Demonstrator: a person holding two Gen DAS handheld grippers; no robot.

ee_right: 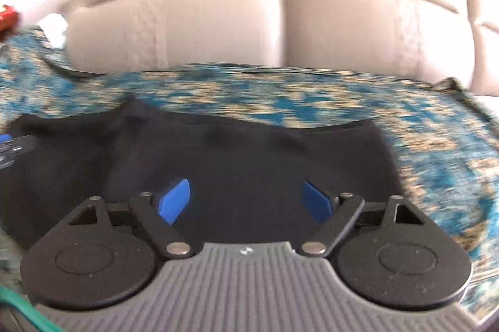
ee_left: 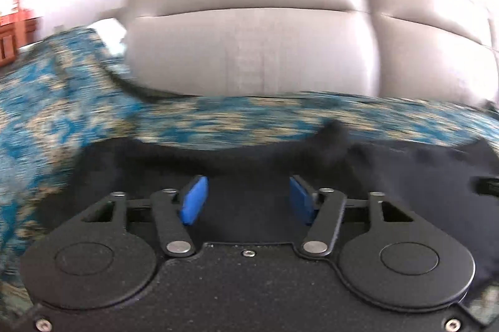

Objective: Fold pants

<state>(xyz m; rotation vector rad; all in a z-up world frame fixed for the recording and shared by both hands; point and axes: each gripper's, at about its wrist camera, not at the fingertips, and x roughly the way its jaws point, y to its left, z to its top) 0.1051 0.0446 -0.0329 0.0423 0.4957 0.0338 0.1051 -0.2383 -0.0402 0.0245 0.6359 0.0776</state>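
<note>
Dark navy pants [ee_right: 234, 151] lie rumpled on a blue and beige patterned cover [ee_right: 312, 95]. In the right wrist view my right gripper [ee_right: 246, 185] hovers over the middle of the fabric. Its blue pads [ee_right: 174, 201] stand wide apart and open, with nothing pinched between them. In the left wrist view the pants [ee_left: 405, 176] spread from under my left gripper [ee_left: 248, 180] toward the right, with a raised fold at their far edge. The left gripper's blue pads [ee_left: 195, 199] stand partly apart and open above the dark cloth. Both views are blurred.
Pale grey sofa cushions [ee_left: 249, 51] [ee_right: 187, 26] rise right behind the patterned cover [ee_left: 62, 101]. Wooden furniture [ee_left: 9, 42] shows at the far left. A red object [ee_right: 7, 17] sits at the left edge, and a green cord [ee_right: 18, 307] runs by the right gripper's body.
</note>
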